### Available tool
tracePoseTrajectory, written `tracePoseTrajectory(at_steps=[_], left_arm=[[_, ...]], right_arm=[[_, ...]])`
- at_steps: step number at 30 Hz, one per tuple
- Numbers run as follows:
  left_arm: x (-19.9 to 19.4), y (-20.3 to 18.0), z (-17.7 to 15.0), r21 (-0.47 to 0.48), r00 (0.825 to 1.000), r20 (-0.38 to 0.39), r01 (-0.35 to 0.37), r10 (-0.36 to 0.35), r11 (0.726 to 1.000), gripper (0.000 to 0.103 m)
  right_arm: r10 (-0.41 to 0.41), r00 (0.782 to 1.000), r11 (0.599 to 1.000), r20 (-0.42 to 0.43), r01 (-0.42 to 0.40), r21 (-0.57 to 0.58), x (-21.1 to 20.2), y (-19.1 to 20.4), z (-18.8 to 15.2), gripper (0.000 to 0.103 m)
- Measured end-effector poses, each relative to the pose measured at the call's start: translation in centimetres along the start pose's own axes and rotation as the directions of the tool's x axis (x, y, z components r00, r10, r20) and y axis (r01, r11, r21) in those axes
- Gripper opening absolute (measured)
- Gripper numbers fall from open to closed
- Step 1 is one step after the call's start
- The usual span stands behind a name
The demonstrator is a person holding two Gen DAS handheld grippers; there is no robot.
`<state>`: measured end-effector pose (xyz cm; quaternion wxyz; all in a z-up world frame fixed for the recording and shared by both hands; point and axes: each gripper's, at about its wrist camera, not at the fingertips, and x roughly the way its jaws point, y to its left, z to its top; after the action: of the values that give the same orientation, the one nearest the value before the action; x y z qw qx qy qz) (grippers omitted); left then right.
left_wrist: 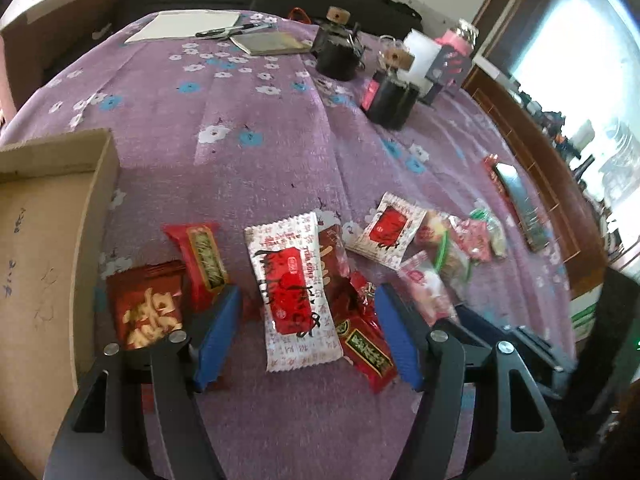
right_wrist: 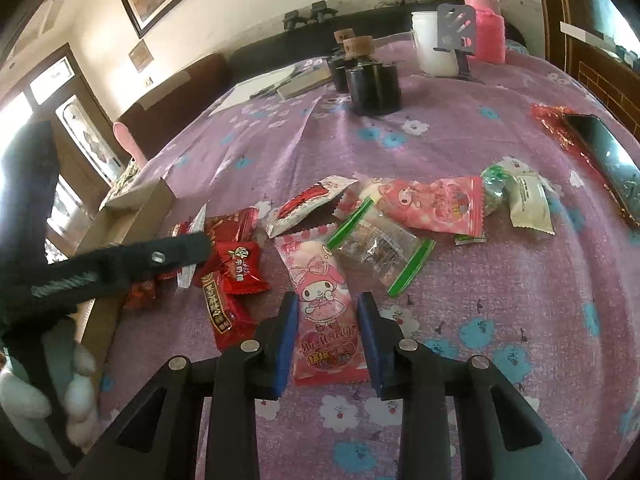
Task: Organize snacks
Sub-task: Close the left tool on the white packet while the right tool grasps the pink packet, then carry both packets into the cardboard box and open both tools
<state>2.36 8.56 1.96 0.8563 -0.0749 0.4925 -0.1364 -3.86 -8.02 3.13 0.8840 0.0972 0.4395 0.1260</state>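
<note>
— How's the left tool (left_wrist: 310,330) sitting?
— Low and angled forward, blue pads (left_wrist: 218,336) spread wide apart.
— And the right tool (right_wrist: 328,338)?
— Also low, its pads (right_wrist: 286,344) parted, but narrower. The left tool's dark body (right_wrist: 120,264) reaches across on its left.

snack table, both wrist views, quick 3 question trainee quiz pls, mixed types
1. True or false: the right gripper has its blue pads open on either side of the pink My Melody snack packet.
2. Multiple choice: the open brown cardboard box in the left wrist view lies A) left of the snacks, B) right of the snacks, C) under the black phone.
3. Fill in: between the open pads of the left gripper lies a white and ____ printed packet on the purple floral cloth.

Key: 1 true; 2 A; 3 red.
</note>
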Motion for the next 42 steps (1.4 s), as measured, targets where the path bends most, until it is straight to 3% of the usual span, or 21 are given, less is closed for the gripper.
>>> tracePoseTrajectory(at_steps=[1,2,3,5,6,11,19,22,26,31,37,42], left_arm=[[0.3,-0.4,-0.1,0.021,1.0,-0.003,-0.013,0.013,1.0,0.067],[0.4,-0.6,-0.2,0.029,1.0,0.001,-0.017,0.017,0.999,0.055],[0.4,-0.7,-0.2,0.029,1.0,0.004,-0.017,0.017,0.999,0.035],[0.5,-0.3,-0.1,0.007,1.0,-0.005,0.0,0.0,1.0,0.032],[0.3,-0.1,-0.1,-0.002,1.0,0.002,0.007,-0.007,1.0,0.025],[-1.5,0.2,-0.8,-0.009,0.999,0.033,0.036,-0.036,0.999,0.025],[-8.4,2.7,-2.7,-0.04,0.983,0.135,0.127,-0.121,0.991,0.025],[-10.8,4.9,-3.4,-0.048,0.982,0.167,0.093,-0.084,0.995,0.025],[-12.9,9.4,-3.8,-0.097,0.982,0.19,-0.001,0.019,0.995,0.025],[-12.7,14.2,-3.8,-0.183,0.983,0.17,-0.031,0.063,0.983,0.025],[-11.5,17.2,-2.4,-0.231,0.987,0.143,-0.037,0.072,0.972,0.026],[-9.5,19.9,-0.2,-0.292,0.992,0.111,-0.026,0.061,0.956,0.026]], right_arm=[[0.0,1.0,1.0,0.0,0.0,0.001,0.0,0.0,0.0,0.031],[-0.001,1.0,1.0,0.0,0.001,0.002,0.0,0.0,0.0,0.031],[-0.002,1.0,1.0,0.0,0.002,0.002,0.0,-0.1,0.0,0.031],[-0.005,1.0,1.0,0.004,0.005,0.004,-0.1,-0.1,0.0,0.03],[-0.009,1.0,1.0,0.008,0.009,0.005,-0.1,-0.1,-0.1,0.027],[-0.011,0.999,1.0,0.032,0.011,0.013,-0.6,-0.3,0.0,0.025],[0.018,0.995,1.0,0.094,-0.019,0.005,-1.8,0.0,0.0,0.025],[0.022,0.993,1.0,0.115,-0.022,0.002,-2.1,0.2,0.0,0.025],[0.055,0.989,0.998,0.138,-0.055,-0.004,-3.6,1.5,0.1,0.024],[0.151,0.985,0.987,0.08,-0.145,-0.072,-3.8,7.0,0.9,0.024],[0.238,0.971,0.959,-0.013,-0.237,-0.157,-1.3,14.9,2.8,0.024],[0.234,0.97,0.948,-0.071,-0.244,-0.203,2.7,20.2,4.5,0.024]])
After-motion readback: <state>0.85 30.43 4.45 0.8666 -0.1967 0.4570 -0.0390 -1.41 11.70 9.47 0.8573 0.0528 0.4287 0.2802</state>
